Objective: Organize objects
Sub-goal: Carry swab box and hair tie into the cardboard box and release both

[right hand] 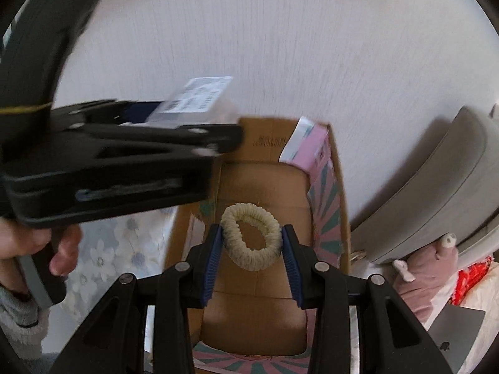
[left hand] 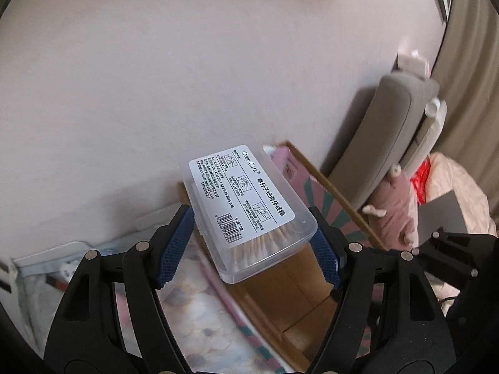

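My left gripper (left hand: 254, 240) is shut on a clear plastic box of floss picks (left hand: 246, 202) with a white printed label, held in the air over the edge of an open cardboard box (left hand: 280, 296). My right gripper (right hand: 252, 240) is shut on a cream hair scrunchie (right hand: 251, 237), held over the inside of the same cardboard box (right hand: 259, 321). In the right wrist view the left gripper (right hand: 199, 131) reaches in from the left with the floss box (right hand: 196, 96), blurred, a hand (right hand: 37, 246) gripping its handle.
The cardboard box has pink and teal striped outer flaps (right hand: 327, 218) and stands against a pale wall (left hand: 187, 62). A floral cloth (left hand: 193, 311) lies to its left. A grey cushion (right hand: 436, 193), a pink plush toy (right hand: 427, 268) and a grey laptop (right hand: 449, 339) lie to the right.
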Action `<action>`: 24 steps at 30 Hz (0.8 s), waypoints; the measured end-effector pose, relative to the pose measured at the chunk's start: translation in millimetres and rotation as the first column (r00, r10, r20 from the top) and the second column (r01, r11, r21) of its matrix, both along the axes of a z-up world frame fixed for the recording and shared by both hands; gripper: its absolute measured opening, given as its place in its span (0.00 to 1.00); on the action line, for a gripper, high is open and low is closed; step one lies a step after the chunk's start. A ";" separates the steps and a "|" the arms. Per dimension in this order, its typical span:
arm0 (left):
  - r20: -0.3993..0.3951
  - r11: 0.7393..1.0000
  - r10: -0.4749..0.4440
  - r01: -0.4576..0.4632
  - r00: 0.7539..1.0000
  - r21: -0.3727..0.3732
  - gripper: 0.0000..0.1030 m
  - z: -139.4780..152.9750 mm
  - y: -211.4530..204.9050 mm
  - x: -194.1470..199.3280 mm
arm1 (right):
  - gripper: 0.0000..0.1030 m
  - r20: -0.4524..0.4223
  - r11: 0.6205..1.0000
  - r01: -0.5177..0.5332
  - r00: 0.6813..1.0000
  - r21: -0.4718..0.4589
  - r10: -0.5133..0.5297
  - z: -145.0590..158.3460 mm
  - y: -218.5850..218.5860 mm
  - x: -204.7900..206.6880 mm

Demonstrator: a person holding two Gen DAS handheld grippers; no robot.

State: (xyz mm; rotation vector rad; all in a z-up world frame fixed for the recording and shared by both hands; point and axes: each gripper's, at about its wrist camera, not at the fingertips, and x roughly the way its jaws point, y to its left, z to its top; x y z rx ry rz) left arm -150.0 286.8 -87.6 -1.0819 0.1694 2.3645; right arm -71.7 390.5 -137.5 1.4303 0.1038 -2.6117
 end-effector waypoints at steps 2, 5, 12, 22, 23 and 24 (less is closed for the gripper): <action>0.026 1.000 -0.017 0.017 1.000 -0.023 0.68 -17.6 15.3 -8.9 | 0.34 0.026 1.000 -0.014 1.000 -0.005 0.014 -13.1 -1.0 -3.5; 0.072 0.999 -0.026 0.029 0.997 -0.041 0.68 -41.5 31.2 -20.4 | 0.34 0.056 0.999 -0.037 0.998 -0.013 0.037 -30.4 0.3 -9.5; 0.128 0.993 -0.040 0.054 0.991 -0.104 0.68 -78.3 56.9 -38.3 | 0.34 0.088 0.998 -0.056 0.994 -0.027 0.058 -53.4 -0.4 -21.2; 0.108 0.988 -0.058 0.072 0.992 -0.137 0.79 -79.8 64.1 -38.7 | 0.44 0.086 0.998 -0.052 0.995 -0.025 0.054 -46.5 -0.6 -16.7; 0.105 0.988 -0.062 0.075 0.993 -0.133 0.97 -78.1 64.4 -38.5 | 0.49 0.083 0.998 -0.048 0.995 -0.036 0.051 -45.5 1.0 -15.8; 0.102 0.989 -0.066 0.078 0.993 -0.124 1.00 -76.0 64.0 -38.4 | 0.68 0.078 0.998 -0.045 0.996 -0.044 0.048 -44.5 2.3 -14.9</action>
